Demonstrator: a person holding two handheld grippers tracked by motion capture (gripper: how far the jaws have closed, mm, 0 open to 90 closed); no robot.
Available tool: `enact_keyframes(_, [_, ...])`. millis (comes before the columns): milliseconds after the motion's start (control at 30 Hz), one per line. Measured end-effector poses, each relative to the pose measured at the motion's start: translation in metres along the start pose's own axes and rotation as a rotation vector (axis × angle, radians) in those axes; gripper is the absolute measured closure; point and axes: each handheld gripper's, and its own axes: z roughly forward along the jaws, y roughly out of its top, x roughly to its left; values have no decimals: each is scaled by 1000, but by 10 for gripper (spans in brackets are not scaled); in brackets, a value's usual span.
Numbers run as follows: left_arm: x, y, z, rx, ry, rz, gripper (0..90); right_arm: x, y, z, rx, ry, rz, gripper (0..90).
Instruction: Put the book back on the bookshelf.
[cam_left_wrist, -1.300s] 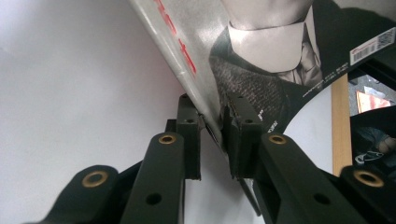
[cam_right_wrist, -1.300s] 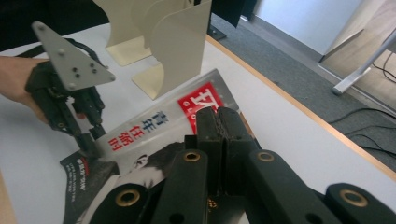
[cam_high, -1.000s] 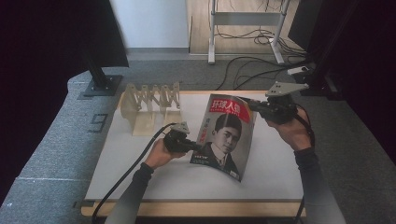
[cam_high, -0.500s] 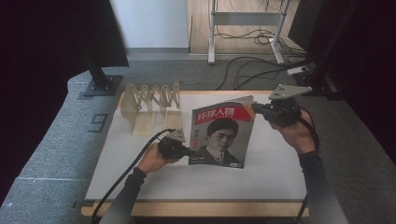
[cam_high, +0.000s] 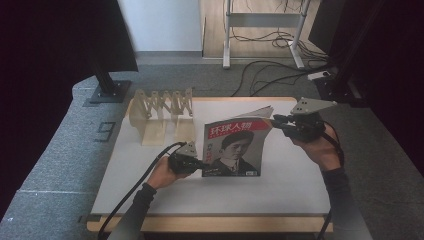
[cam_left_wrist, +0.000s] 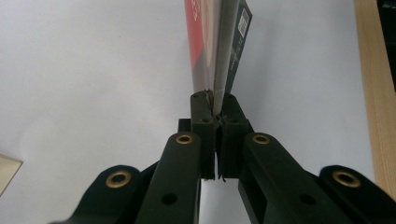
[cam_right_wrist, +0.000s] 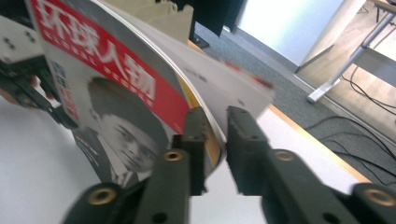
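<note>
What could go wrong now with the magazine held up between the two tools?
The right tool has just been opening, its jaws loose around the top corner, so the magazine could flop or fan open. The left tool pinches only a bottom corner; the pages may crease or tear there.

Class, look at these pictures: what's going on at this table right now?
A person holds a magazine upright on the white table with two tools. The left hand-held gripper is clamped shut on the magazine's lower corner. The right hand-held gripper sits at the top edge, its jaws just opened a little, with the pages between them but no longer pinched. A wooden rack stands behind, untouched.
</note>
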Motion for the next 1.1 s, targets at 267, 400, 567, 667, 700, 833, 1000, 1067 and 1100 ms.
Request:
enact_keyframes(267, [-3, -6, -3, -18, -29, 19, 878, -1, -19, 17, 41, 30, 12, 394])
enact_keyframes(400, [-6, -8, -4, -23, -35, 38, 878, 1, -28, 29, 48, 64, 9, 303])
enact_keyframes(567, [-11, -10, -5, -21, -33, 64, 877, 3, -37, 39, 42, 130, 3, 270])
enact_keyframes(667, [-13, -10, -6, -15, -29, 80, 875, 5, -38, 41, 27, 193, -11, 355])
enact_keyframes(700, [-13, -10, -6, -12, -29, 87, 875, 5, -38, 40, 25, 207, -13, 411])
enact_keyframes(833, [-15, -9, -6, -9, -20, 94, 868, 8, -37, 36, 27, 230, -24, 598])
enact_keyframes(1000, [-17, -5, -8, -34, -14, 105, 835, 8, -38, 30, 34, 238, -39, 784])
enact_keyframes(1067, [-19, 2, -11, -73, -16, 102, 812, 9, -37, 28, 33, 252, -43, 818])
enact_keyframes(1100, [-19, 6, -13, -74, -13, 111, 808, 10, -37, 28, 35, 251, -49, 825])
